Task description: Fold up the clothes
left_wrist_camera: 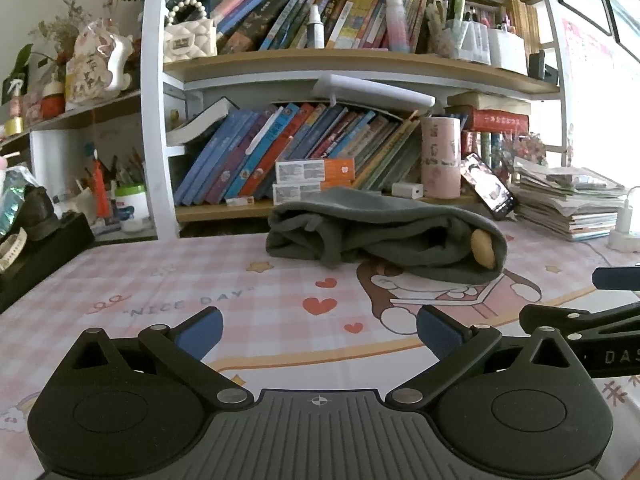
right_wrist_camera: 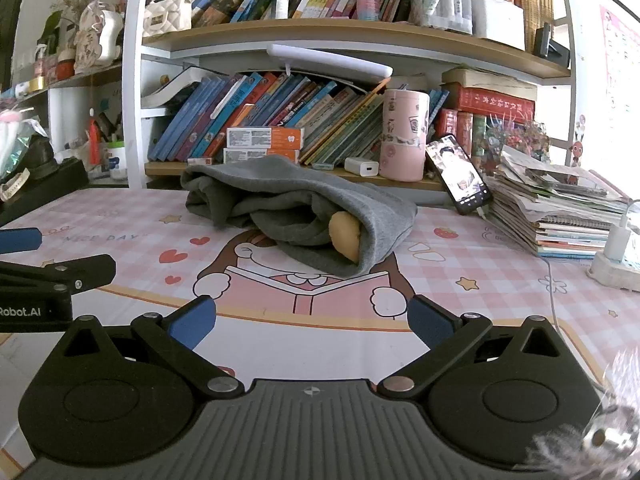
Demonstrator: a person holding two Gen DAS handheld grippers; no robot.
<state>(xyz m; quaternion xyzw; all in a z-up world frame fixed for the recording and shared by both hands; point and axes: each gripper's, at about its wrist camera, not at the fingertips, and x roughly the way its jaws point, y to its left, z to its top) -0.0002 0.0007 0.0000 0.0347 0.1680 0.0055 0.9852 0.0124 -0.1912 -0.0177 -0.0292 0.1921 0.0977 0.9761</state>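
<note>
Grey garment (left_wrist_camera: 384,236), loosely bundled with a tan patch showing, lies on our pink checked cartoon table mat (left_wrist_camera: 160,280), in front of the bookshelf (left_wrist_camera: 304,148). Left gripper (left_wrist_camera: 319,336) and right gripper (right_wrist_camera: 311,322), 2 jaws each spread wide, hold nothing, well short of it.

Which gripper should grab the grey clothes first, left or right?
Probably the right gripper: the grey garment lies straight ahead of it. From the left gripper it sits off to the right. Both are open, empty.
</note>
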